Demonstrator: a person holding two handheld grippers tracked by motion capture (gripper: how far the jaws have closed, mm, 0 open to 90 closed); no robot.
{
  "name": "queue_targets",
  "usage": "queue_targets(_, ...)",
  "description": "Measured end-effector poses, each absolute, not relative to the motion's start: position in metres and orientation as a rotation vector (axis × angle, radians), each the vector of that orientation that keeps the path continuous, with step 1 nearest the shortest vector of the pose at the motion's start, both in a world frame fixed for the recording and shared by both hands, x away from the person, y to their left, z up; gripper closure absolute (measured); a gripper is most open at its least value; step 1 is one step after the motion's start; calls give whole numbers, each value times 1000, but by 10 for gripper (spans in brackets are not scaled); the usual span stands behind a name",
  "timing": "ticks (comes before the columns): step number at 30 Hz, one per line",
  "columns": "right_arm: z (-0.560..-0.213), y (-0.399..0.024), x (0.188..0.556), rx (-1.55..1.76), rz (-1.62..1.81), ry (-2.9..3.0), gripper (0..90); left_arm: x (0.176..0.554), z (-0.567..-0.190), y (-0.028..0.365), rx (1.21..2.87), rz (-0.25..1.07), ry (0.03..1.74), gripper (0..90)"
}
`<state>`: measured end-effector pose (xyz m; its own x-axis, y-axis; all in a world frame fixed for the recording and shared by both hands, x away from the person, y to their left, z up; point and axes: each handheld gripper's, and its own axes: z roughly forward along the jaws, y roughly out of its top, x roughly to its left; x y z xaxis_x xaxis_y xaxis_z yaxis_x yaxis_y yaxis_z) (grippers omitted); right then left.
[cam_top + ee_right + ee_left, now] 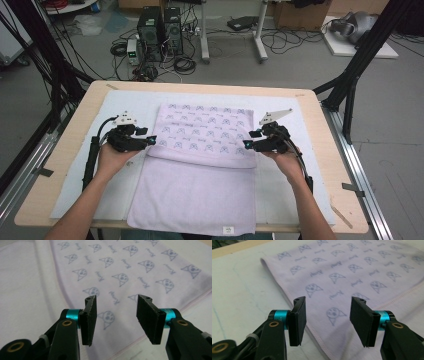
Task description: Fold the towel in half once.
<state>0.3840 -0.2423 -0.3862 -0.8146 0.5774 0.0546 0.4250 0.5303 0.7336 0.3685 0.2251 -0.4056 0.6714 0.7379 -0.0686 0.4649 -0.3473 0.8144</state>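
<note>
Lying flat on the white mat (75,175), the lilac towel (195,195) runs from the near table edge toward the middle, its far half folded back so the printed side (205,132) faces up. At that fold's left edge sits the left gripper (150,141), jaws spread with nothing between them, the towel's hem just below. The right gripper (247,144) mirrors it at the right edge, jaws likewise apart and empty. Both forearms reach in from the near side, hands angled inward toward the towel.
</note>
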Motion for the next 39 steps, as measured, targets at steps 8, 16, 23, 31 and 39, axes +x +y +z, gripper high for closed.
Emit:
queue_targets(8,-403,-235,356,821,1160,2610,448,356,-421,222,2079,314,887,445)
queue_targets(16,-412,-229,354,830,1033,2714,449,351,-437,222,2120,284,833,764)
queue_targets(23,-423,-234,350,752,1021,2811,863,337,-433,236,2060,325,816,858)
queue_targets(31,-391,-241,313,632,1209,2707,869,298,-413,242,2037,386,723,865)
queue_targets(39,-398,-243,257,519,1248,2760,847,240,-421,254,2075,320,682,835)
